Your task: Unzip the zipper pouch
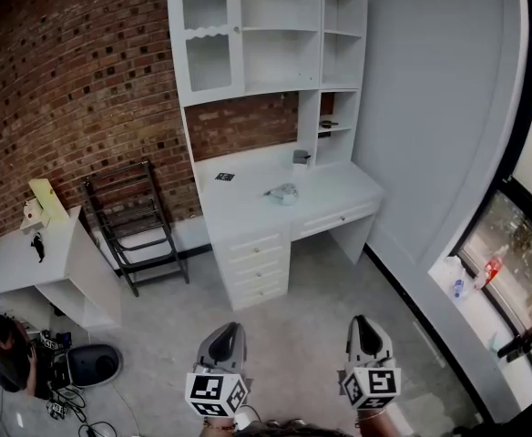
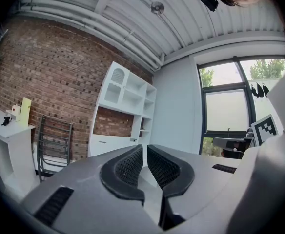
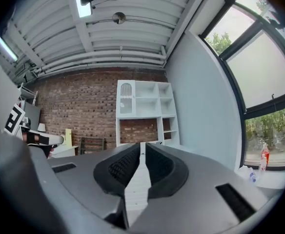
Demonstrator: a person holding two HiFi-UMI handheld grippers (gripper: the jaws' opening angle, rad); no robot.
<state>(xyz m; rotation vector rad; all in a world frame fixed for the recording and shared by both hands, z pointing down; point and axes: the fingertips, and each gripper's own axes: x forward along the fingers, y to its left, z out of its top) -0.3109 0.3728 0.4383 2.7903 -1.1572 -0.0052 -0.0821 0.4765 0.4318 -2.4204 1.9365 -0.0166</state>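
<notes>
the zipper pouch (image 1: 284, 193) lies near the middle of the white desk (image 1: 248, 209), across the room and well apart from both grippers. its long axis seems to run along the desk's length; it's too small to tell which way the zip faces. the left gripper (image 2: 145, 149) and right gripper (image 3: 143, 146) point level, fingers pressed together on nothing.
</notes>
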